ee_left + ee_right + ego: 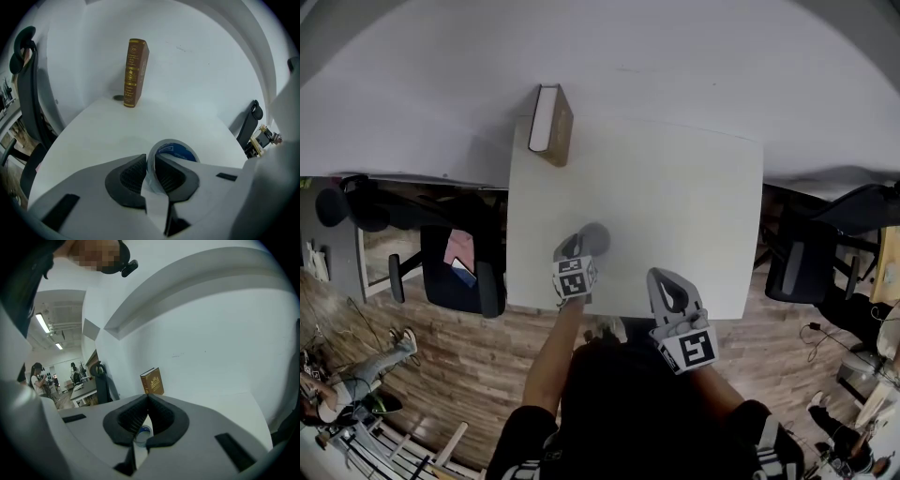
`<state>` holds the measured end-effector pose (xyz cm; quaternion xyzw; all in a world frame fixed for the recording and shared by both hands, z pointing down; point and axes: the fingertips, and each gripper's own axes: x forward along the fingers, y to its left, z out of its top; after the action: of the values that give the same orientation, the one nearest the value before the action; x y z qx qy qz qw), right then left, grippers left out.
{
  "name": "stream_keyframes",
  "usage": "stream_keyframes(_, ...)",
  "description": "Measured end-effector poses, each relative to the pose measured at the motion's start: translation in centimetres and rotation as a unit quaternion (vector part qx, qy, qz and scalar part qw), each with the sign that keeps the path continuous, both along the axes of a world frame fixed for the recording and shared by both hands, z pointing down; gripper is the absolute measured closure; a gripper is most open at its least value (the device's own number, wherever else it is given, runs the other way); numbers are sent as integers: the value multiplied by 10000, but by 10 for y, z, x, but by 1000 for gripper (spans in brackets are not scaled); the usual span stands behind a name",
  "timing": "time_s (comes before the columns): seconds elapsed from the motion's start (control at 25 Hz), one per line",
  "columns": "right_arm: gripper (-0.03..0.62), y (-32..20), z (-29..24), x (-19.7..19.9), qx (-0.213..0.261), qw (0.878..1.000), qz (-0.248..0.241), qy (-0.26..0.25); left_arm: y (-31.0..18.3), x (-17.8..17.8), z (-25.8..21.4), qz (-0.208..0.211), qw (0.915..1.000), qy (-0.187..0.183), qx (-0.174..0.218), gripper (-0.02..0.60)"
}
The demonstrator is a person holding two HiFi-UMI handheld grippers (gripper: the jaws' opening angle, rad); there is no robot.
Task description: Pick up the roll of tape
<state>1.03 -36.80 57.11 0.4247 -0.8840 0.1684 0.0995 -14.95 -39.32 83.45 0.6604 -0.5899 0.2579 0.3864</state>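
Right hand-held gripper [148, 398] closed (empty) — left hand-held gripper [151, 163] tight on tape roll [174, 151]

Smooth, matt white table [675, 206] here, and the roll of tape [174, 151] shows a slick grey skin round a glossy blue core. The left gripper [151, 160] is matt grey plastic with 2 ribbed black pads [132, 174]. The book [136, 72] has a brown cover with shiny gilt stamping.
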Motion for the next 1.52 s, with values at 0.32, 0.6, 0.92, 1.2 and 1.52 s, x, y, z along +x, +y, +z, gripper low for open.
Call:
stream_keyframes(0.32, 580, 3, -4, 8, 52, 10000, 76, 24, 14, 4, -1, 170, 9998, -52, 21, 512)
stream_keyframes(0.6, 580, 18, -9, 10, 159, 9998, 106, 51, 40, 3, -5, 155, 9998, -4, 92, 517)
stream_keyframes(0.92, 580, 66, -26, 8, 456, 9987, 150, 149, 88, -2, -47, 169, 9980, 1, 614, 517)
stream_keyframes(1.2, 580, 137, -43, -2, 743, 9967, 250, 209, 159, -12, -101, 285, 9927, -17, 1171, 517)
stream_keyframes(1.52, 580, 243, -69, -6, 907, 9945, 488, 191, 261, -18, -160, 452, 9841, 107, 1715, 517)
